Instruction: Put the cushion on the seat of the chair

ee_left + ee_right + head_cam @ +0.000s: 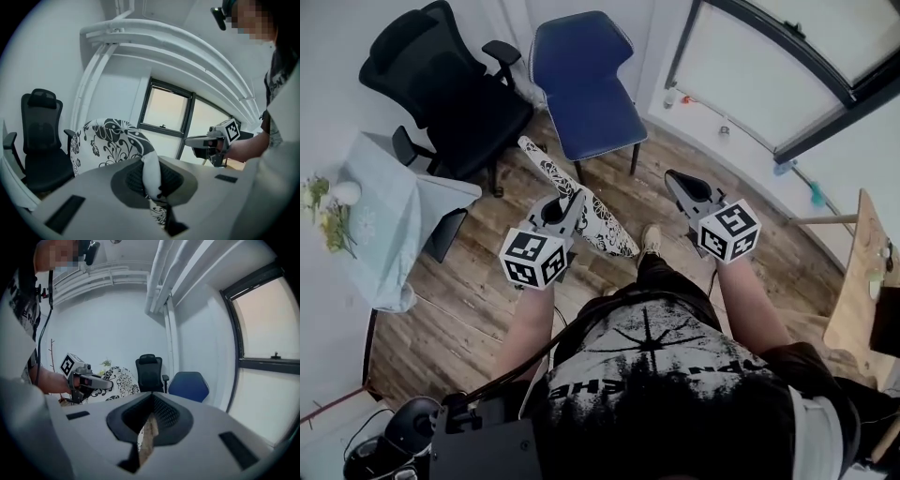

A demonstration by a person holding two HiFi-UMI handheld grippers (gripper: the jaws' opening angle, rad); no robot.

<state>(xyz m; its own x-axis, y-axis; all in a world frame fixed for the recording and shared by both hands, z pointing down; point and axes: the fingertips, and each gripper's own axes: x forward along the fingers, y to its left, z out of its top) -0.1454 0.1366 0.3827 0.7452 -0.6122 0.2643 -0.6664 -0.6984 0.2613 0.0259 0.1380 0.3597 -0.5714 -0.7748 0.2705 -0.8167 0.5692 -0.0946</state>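
Observation:
The cushion (602, 225), flat with a black-and-white flower print, hangs above the wooden floor in front of the person. My left gripper (574, 201) is shut on its edge; in the left gripper view the cushion (112, 140) rises out of the jaws (151, 180). A blue chair (581, 80) with a bare seat stands ahead, beside a black office chair (455, 89). My right gripper (675, 178) hovers right of the cushion, jaws together and nothing in them. The right gripper view shows the blue chair (189, 386), the cushion (121, 380) and the left gripper (108, 384).
A small table with a pale cloth (380, 220) and flowers (323, 211) stands at the left. A large window (787, 66) runs along the far right wall. A wooden board (862, 281) leans at the right edge. Black gear (403, 431) lies at the lower left.

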